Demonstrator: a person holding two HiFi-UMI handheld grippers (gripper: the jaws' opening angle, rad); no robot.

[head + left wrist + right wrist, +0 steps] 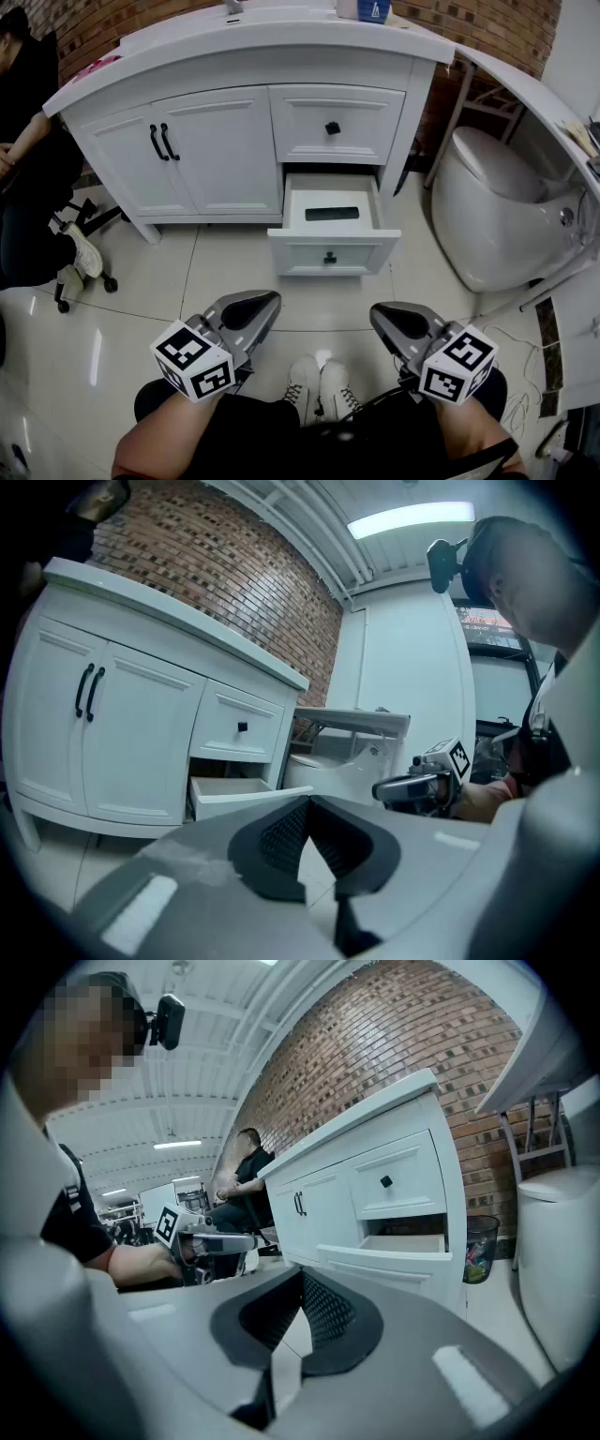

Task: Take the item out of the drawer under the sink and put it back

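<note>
Holds the left gripper and the right gripper low and side by side above the lap, each with jaws pressed together on nothing. Finds the item, a flat black thing, straight ahead of both grippers and roughly between their lines, well apart from either. Finds it lying on the bottom of the open lower drawer, so probably no lifting begun yet.

Risks, judged from this layout:

- Reaching in with jaws pressed together would only shove the item toward the back, under the upper drawer, where overhead access looks blocked.
- Coming in too low could knock the drawer front and push it shut, or catch a jaw on the rim.
- Pinching something so flat against the drawer bottom may give a shallow hold; could slip out on the way up and drop to the tiled floor.
- Spreading the jaws wide inside could jam a tip against a side wall, given how little room shows beside the item.
- Sending both grippers ahead at once would crowd them at the one narrow opening.
- Swinging wide on the right gripper's outer side could brush the toilet standing just beside the cabinet.
</note>
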